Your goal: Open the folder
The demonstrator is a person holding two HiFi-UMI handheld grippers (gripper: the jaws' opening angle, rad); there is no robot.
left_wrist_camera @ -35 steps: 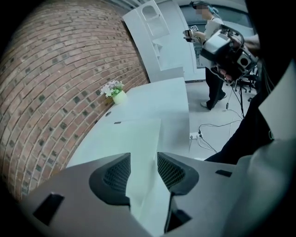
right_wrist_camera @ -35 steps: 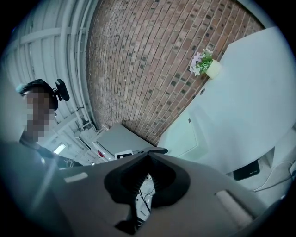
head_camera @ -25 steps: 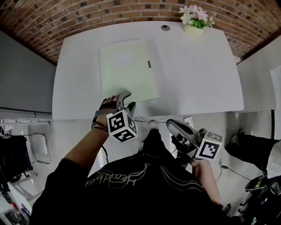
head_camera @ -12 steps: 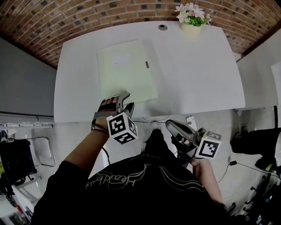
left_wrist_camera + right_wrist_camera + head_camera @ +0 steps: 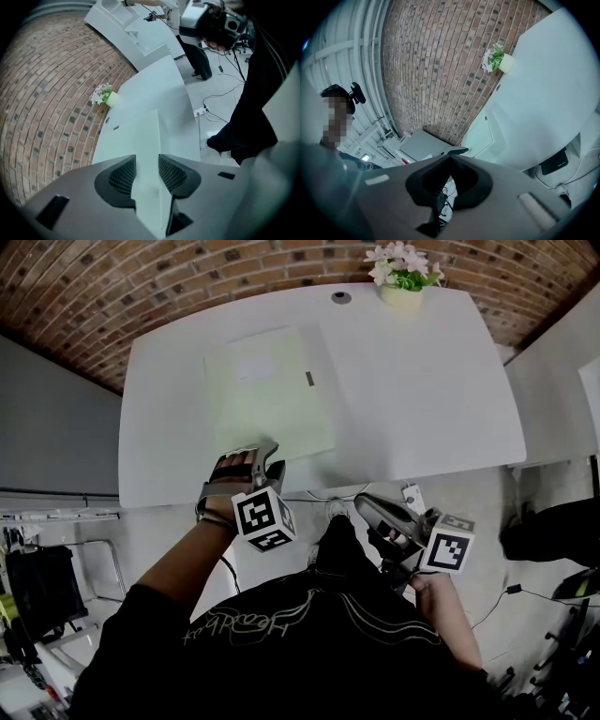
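Soft, even lighting, no hard shadows. The white desk ahead of the left gripper looks almost blown out. Heavy fisheye bending everywhere, and both gripper views have dark vignetted corners.

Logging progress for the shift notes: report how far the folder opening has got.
Nothing is done yet: the folder lies closed and flat on the table. In hand: the left gripper sits at its near edge, jaws apart with the edge between them, not clamped. The right gripper is shut, empty, off the table. Left: grip the cover and swing it open.
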